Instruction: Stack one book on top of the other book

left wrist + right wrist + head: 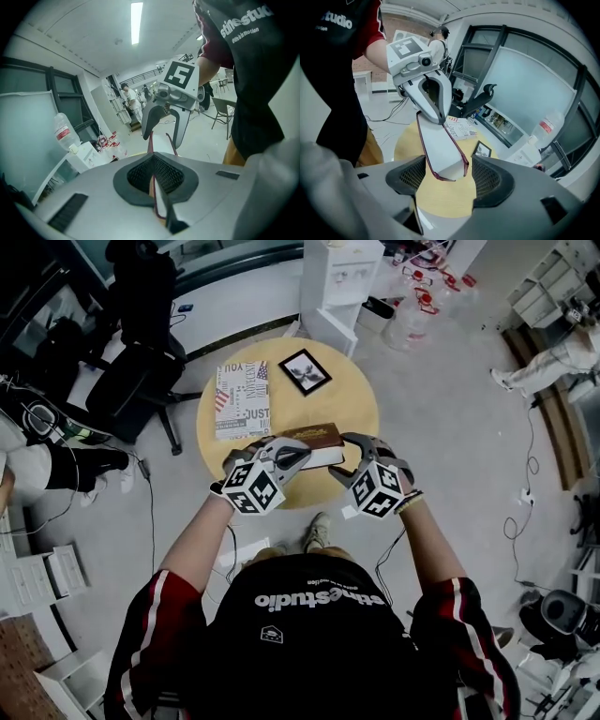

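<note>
Head view: maroon book [319, 437] sat over the table's [361, 395] near edge, between left gripper [298, 454] and right gripper [349, 457]; printed book [243, 399] lay far-left.
Left gripper view: jaws were pinched on the maroon book's end.
Right gripper view: jaws were spread wide; the book end lay between the pads, unpressed.
Advice: close the right jaws squarely, then carry the book level onto the printed book.

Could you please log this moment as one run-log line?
left gripper: shut on maroon book | right gripper: jaws open around book's other end | white book: flat on table | stack: not done
</note>
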A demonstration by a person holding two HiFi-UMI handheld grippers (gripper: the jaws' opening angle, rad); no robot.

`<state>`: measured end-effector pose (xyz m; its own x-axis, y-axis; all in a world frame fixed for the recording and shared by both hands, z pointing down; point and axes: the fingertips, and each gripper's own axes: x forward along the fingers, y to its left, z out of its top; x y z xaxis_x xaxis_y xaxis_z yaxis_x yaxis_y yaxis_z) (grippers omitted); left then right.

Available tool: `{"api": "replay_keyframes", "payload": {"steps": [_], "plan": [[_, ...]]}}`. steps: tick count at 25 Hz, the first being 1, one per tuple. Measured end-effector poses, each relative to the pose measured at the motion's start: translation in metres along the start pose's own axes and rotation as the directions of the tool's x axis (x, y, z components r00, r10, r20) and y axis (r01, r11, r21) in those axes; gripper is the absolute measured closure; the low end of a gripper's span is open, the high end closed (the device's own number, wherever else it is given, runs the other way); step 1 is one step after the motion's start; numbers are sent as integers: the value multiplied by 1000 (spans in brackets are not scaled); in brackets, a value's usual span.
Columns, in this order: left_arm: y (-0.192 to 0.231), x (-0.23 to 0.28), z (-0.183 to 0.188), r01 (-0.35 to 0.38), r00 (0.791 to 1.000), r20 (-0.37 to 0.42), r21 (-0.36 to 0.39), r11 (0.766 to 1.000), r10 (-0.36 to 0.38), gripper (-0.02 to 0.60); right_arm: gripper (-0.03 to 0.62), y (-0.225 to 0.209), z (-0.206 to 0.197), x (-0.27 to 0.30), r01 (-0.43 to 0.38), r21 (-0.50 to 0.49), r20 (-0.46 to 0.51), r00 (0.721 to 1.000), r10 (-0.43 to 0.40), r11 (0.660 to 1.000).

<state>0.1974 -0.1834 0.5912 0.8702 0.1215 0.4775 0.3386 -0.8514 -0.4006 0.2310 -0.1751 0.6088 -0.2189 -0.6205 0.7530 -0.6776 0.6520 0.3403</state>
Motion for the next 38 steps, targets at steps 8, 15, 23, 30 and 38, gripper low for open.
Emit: {"api": "replay_keyframes", "payload": {"steps": [8, 15, 23, 30, 38], "plan": [[3, 9, 3, 22, 1000, -11, -32, 999, -22, 565, 291, -3, -7, 15, -29, -145, -2, 1000, 29, 989], [3, 16, 5, -2, 999, -34, -19, 1000, 2, 563, 324, -4, -16, 15, -49, -218, 20, 998, 55, 975], [9, 14, 7, -68, 997, -39, -111, 992, 64, 542, 330, -9, -21, 11, -75, -205, 39, 996, 84, 976], [17, 7, 8, -118, 993, 1, -226, 967, 121, 448, 330, -11, -21, 12, -89, -197, 40, 994, 99, 976], [21, -18, 9, -188, 978, 36, -279, 942, 206, 417, 333, -6, -19, 10, -68, -185, 54, 995, 80, 980]]}}
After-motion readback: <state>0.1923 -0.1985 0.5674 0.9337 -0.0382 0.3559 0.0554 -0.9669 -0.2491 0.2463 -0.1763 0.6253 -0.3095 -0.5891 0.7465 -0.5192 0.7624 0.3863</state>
